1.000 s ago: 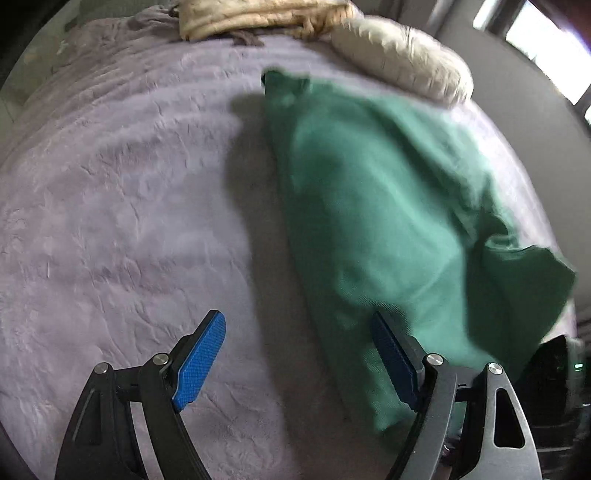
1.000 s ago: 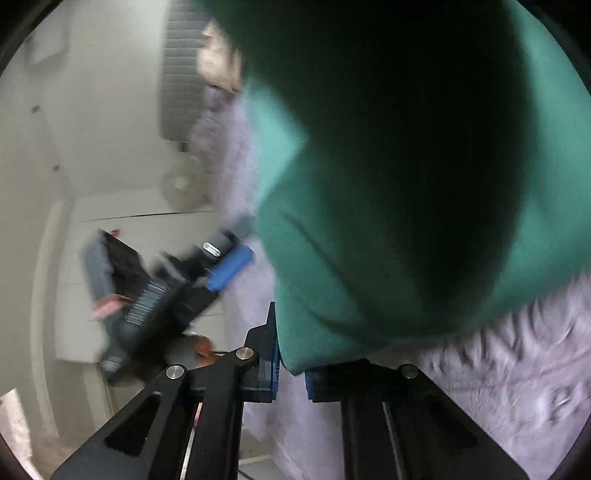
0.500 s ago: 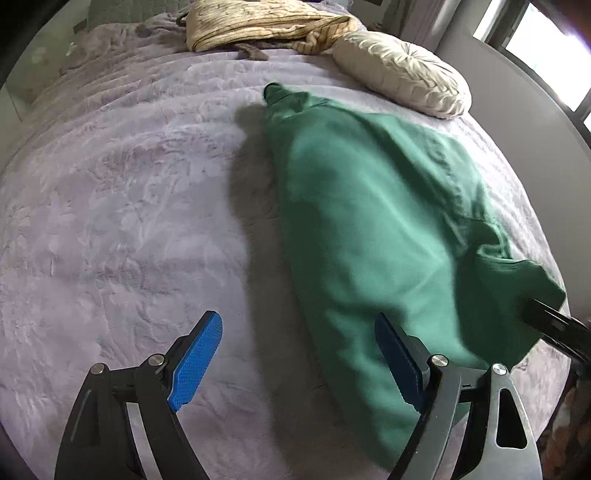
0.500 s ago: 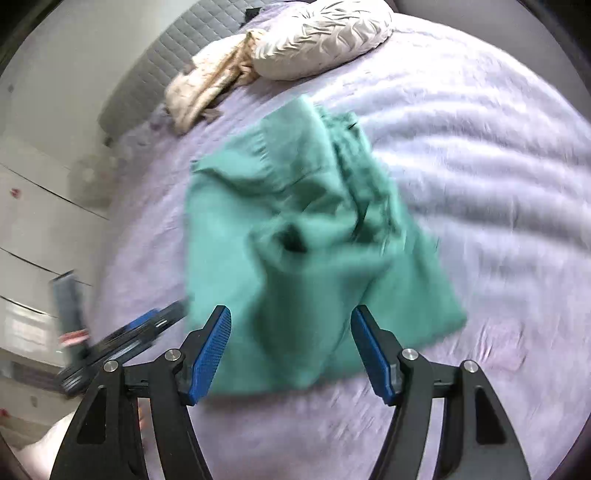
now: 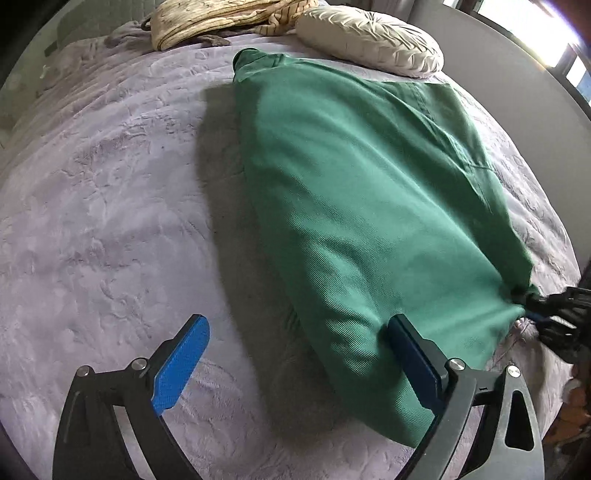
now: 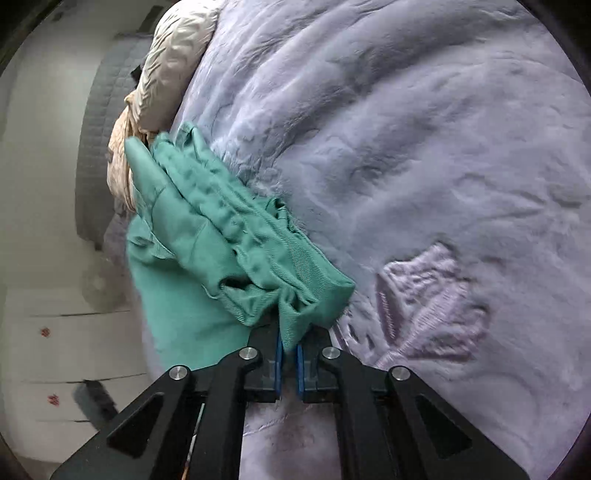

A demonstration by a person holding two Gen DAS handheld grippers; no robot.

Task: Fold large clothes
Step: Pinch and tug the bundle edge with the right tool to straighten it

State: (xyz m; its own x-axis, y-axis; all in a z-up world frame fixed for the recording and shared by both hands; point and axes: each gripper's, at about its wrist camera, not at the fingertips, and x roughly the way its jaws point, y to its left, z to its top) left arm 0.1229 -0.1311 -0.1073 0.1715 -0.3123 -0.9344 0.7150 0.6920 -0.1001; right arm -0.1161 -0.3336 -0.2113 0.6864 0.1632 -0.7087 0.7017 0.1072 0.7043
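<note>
Blue-padded fingers (image 5: 181, 363) of the left gripper (image 5: 295, 365) stand spread wide, having just opened further, with the near edge of the green garment (image 5: 362, 206) lying over the right-hand pad but not pinched. The right gripper (image 6: 289, 363), whose jaws have just closed, is clenched on a bunched corner of the garment at lower centre of its view. The garment lies spread across the lilac bedspread (image 5: 96, 206), centre-right in the left view, below a cream pillow (image 5: 369, 37) and a tan cloth (image 5: 207, 18) at top.

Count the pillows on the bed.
1: a cream round pillow at the bed's far end, beyond the green garment, beside a tan bundle. Others may lie out of view.
</note>
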